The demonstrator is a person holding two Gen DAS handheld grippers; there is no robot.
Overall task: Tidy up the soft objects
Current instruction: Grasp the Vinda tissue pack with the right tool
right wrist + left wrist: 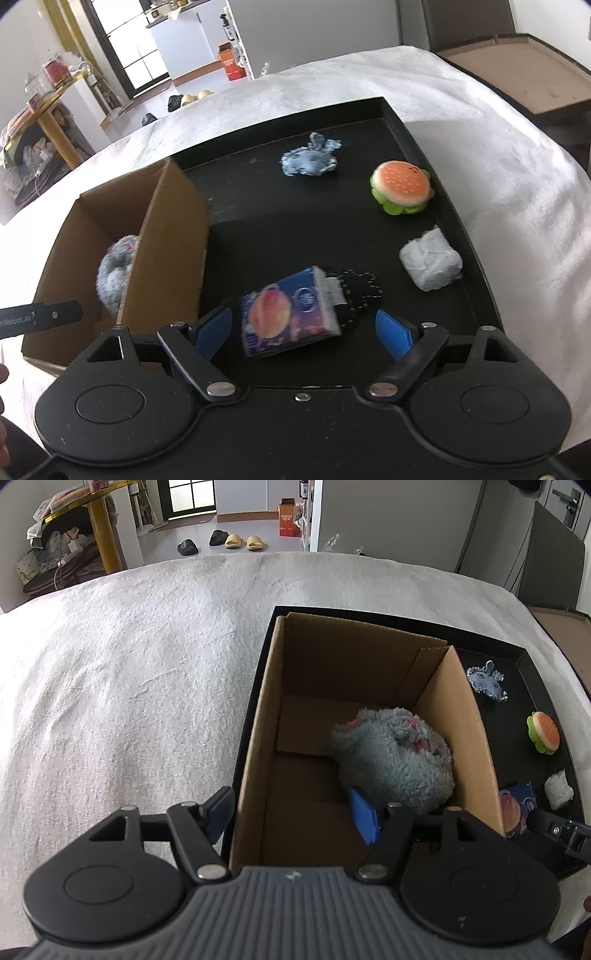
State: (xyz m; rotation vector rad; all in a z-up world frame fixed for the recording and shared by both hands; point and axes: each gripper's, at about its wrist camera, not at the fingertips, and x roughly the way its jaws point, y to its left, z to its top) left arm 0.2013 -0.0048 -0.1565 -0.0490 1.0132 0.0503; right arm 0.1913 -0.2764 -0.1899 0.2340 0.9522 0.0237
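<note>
An open cardboard box [369, 657] stands in the left part of a black tray [532, 686]. A grey fluffy plush [395, 760] lies inside it. My left gripper [291, 818] is open over the box's near left wall, one finger outside and one inside, nothing held. On the tray [295, 229] lie a printed tissue pack [288, 314], a black dotted fabric piece [358, 291], a white crumpled wad [430, 260], a burger toy [402, 188] and a blue fabric toy [310, 157]. My right gripper [303, 334] is open just before the pack, pads clear of it.
A white fluffy cover [129, 683] spreads under the tray to the left and far side. Beyond its far edge is floor with slippers [232, 541]. A brown board [535, 74] lies off the right edge. Part of the left gripper [40, 317] shows beside the box [170, 240].
</note>
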